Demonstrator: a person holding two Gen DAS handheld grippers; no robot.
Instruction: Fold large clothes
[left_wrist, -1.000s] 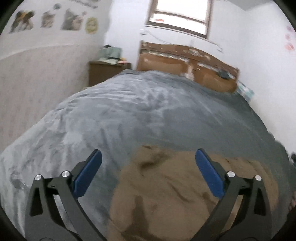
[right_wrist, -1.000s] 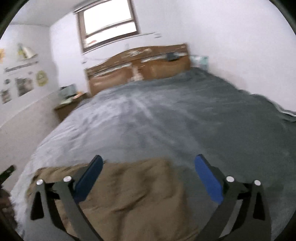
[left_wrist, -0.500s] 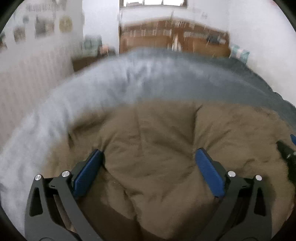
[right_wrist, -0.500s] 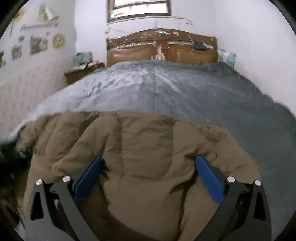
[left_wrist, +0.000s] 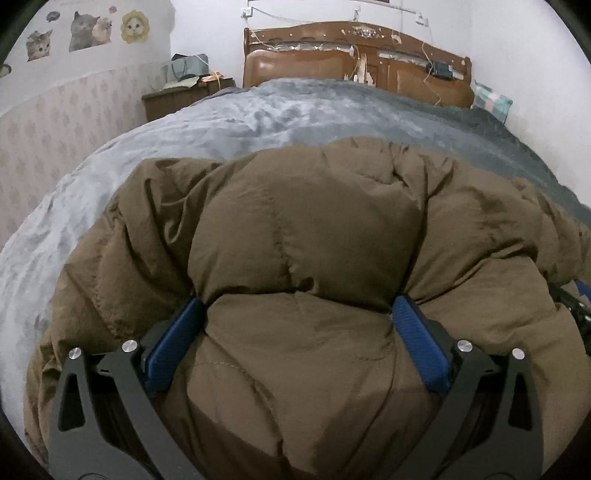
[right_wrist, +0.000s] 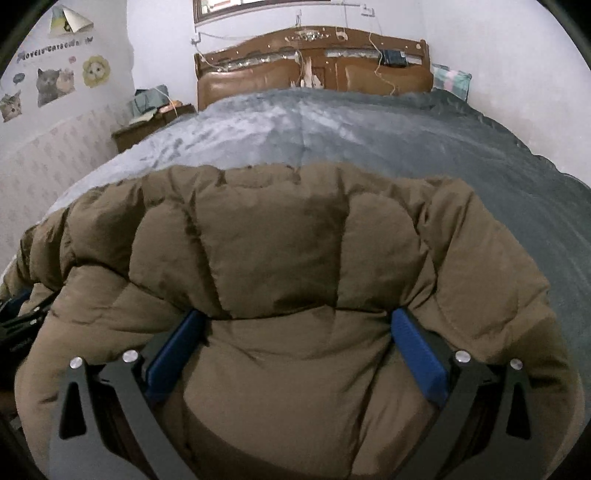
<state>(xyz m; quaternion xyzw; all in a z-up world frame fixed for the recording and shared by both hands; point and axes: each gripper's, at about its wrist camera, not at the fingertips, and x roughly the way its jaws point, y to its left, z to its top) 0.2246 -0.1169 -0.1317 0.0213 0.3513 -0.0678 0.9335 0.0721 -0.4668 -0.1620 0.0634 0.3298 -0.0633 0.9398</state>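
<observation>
Two claws are seen, one per wrist view, both spread wide with blue pads apart. A brown puffer jacket (left_wrist: 306, 229) is bulged between the fingers of the left claw (left_wrist: 297, 312); the padded fabric is pressed against both blue pads (left_wrist: 173, 341), but whether it is actually gripped cannot be told. The same holds for the right claw (right_wrist: 297, 321): the jacket (right_wrist: 280, 251) is bunched between its wide-set fingers, touching the pads (right_wrist: 419, 356), grip not confirmed. The jacket is spread ahead of, under and to both sides of each claw, laid on a grey blanket (left_wrist: 236, 118) covering the bed. Beyond the jacket, straight ahead of both claws, a brown wooden headboard (left_wrist: 354, 55) is seen against the white wall. Ahead-left of the left claw, a wooden nightstand (left_wrist: 173, 99) with clutter is set beside the bed, and cat stickers (left_wrist: 88, 26) are stuck on the wall above it. At the far right edge of the left view, part of the other claw is glimpsed just beside the jacket. A patterned pillow (right_wrist: 452, 81) is seen ahead-right by the headboard.
</observation>
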